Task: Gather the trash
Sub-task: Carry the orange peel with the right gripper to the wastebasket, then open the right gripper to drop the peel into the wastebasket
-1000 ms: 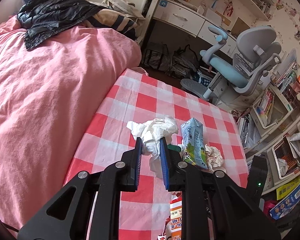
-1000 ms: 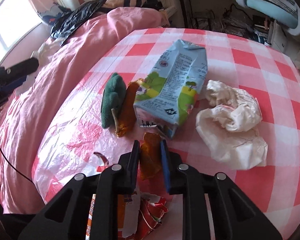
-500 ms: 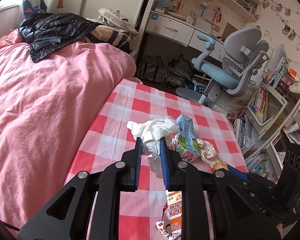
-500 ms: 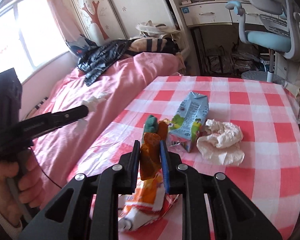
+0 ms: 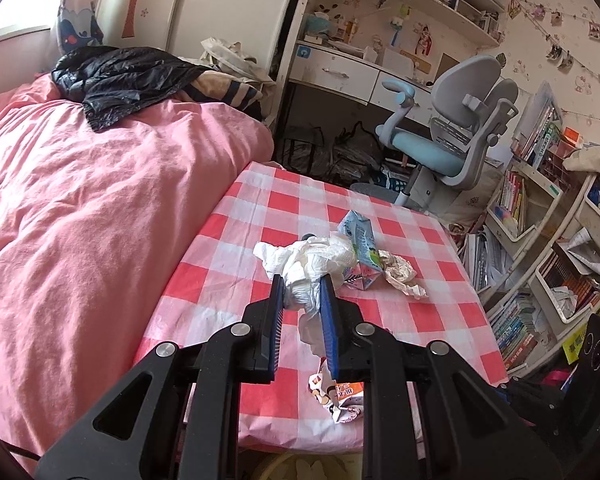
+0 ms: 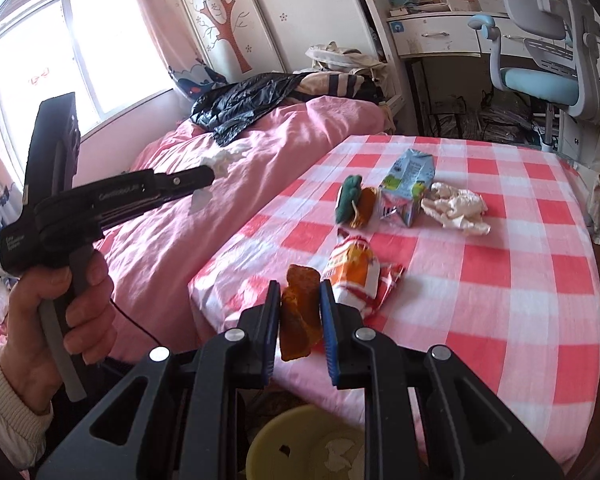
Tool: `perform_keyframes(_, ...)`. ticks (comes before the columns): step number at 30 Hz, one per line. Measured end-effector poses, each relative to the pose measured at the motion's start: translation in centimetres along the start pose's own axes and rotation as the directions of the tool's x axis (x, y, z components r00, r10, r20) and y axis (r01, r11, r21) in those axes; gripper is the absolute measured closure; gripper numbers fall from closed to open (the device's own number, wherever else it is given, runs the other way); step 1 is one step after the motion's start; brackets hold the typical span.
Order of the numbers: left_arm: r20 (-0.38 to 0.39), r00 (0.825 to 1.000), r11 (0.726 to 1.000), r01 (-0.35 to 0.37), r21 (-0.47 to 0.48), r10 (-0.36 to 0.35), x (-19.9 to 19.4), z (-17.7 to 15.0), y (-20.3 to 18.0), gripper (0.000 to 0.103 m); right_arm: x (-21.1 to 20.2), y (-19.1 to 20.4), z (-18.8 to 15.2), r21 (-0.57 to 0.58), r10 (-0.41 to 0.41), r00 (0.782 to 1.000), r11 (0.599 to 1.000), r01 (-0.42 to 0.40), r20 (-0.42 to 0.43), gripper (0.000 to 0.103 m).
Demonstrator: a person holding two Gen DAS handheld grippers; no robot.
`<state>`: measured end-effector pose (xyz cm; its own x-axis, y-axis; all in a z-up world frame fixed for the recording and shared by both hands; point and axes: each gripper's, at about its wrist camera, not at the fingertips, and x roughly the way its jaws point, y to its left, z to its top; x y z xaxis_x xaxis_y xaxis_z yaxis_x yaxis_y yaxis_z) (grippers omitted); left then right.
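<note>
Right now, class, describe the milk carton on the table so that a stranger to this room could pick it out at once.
Find the table with the red-and-white checked cloth beside the pink bed. Near its far middle lies a cluster of litter; the milk carton lies in it, between an orange scrap and a crumpled paper wad. It alone is a pale blue box with printed pictures.

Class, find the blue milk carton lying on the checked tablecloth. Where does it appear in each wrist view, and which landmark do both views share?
Left wrist view: the blue milk carton lies right of centre, partly behind the white tissue wad in the left gripper.
Right wrist view: upper centre-right, between the orange peel and the crumpled paper.
Shared landmark: the blue-seated desk chair.
</note>
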<state>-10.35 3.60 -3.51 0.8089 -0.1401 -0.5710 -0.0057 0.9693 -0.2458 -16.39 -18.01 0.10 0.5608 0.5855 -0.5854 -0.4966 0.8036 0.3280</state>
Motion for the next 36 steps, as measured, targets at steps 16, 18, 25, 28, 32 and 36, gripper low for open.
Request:
perform_keyframes(16, -0.066, 0.998, 0.999, -0.011, 0.05, 0.014, -3.0, -6.1, -1.5, 0.086, -1.9, 2.0, -6.3, 0.016, -0.01, 0.996, 1.0, 0.011, -0.094, 0.083)
perform_keyframes(18, -0.103, 0.994, 0.998, -0.011, 0.056, 0.016, -2.8, -7.2, -1.8, 0.086, -1.8, 2.1, -7.3, 0.021, -0.014, 0.993, 1.0, 0.016, -0.121, 0.082)
perform_keyframes(25, -0.29, 0.956, 0.998, -0.036, 0.052, 0.05, -1.2, -11.5, -1.8, 0.085, -0.7, 1.7, -10.7, 0.05, -0.058, 0.968, 0.996, 0.073, -0.245, 0.079)
perform_keyframes(28, -0.408, 0.913, 0.999, -0.02, 0.026, 0.029, 0.4, -13.0, -1.3, 0.075, -0.4, 0.9, -11.3, 0.069, -0.093, 0.958, 0.991, 0.116, -0.271, 0.066)
perform_keyframes(32, -0.387, 0.921, 0.999, -0.045, 0.014, 0.047, 0.0, -13.0, -1.1, 0.047, -0.4, -0.2, -11.5, 0.103, -0.129, 0.952, 0.981, 0.164, -0.279, 0.055)
perform_keyframes(36, -0.306, 0.948, 0.996, -0.09, 0.002, 0.086, -1.3, -11.8, -0.8, 0.036, 0.0, -0.5, -11.8, 0.096, -0.171, 0.943, 0.974, 0.206, -0.285, 0.041)
